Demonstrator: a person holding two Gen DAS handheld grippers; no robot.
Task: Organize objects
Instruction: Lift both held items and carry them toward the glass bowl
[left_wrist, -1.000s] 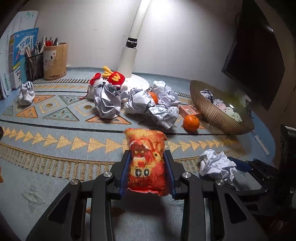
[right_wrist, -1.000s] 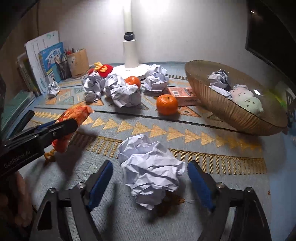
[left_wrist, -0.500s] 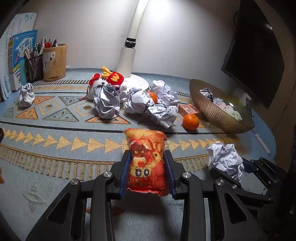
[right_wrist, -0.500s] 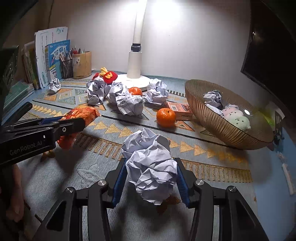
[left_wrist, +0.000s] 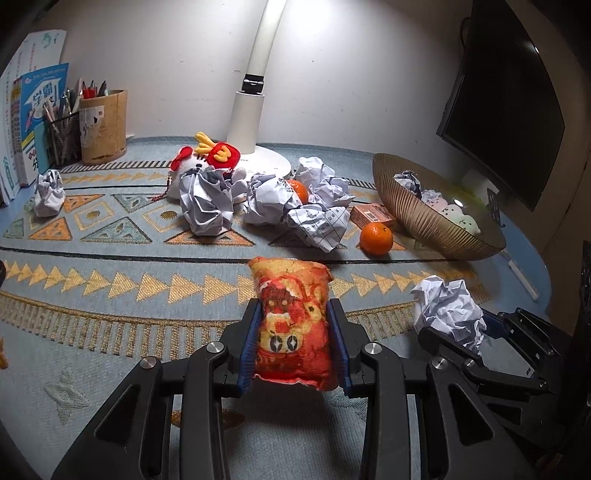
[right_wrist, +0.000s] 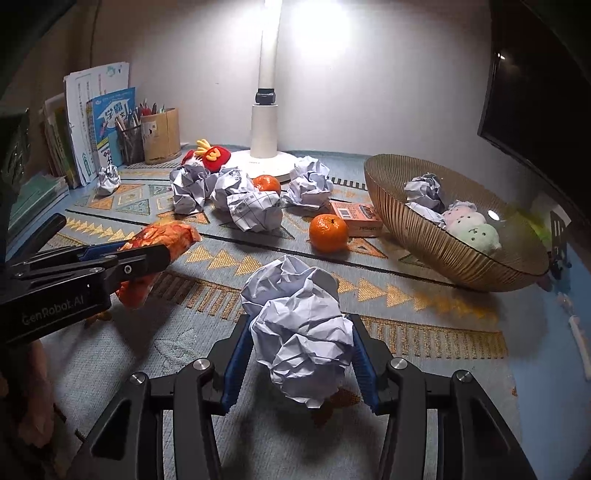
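Note:
My left gripper (left_wrist: 293, 317) is shut on a red-orange plush snack bag (left_wrist: 290, 288), held upright just above the patterned mat. In the right wrist view the same left gripper (right_wrist: 147, 254) and plush bag (right_wrist: 170, 236) show at the left. My right gripper (right_wrist: 299, 332) is shut on a crumpled white paper ball (right_wrist: 295, 295), its blue pads pressing both sides, lifted off the mat. From the left wrist view that paper ball (left_wrist: 447, 306) sits at the lower right. A ribbed golden bowl (right_wrist: 424, 236) at the right holds paper balls and pastel plush toys.
Several crumpled paper balls (right_wrist: 255, 210), two oranges (right_wrist: 328, 230), a small orange box (right_wrist: 356, 218) and a red-and-white plush (right_wrist: 212, 157) lie mid-mat by the white lamp base (right_wrist: 264, 162). Pen holders and books (right_wrist: 110, 125) stand back left; a dark monitor (left_wrist: 506, 110) right.
My right gripper has closed onto the paper ball and raised it off the mat. The left gripper with the plush bag has stayed put.

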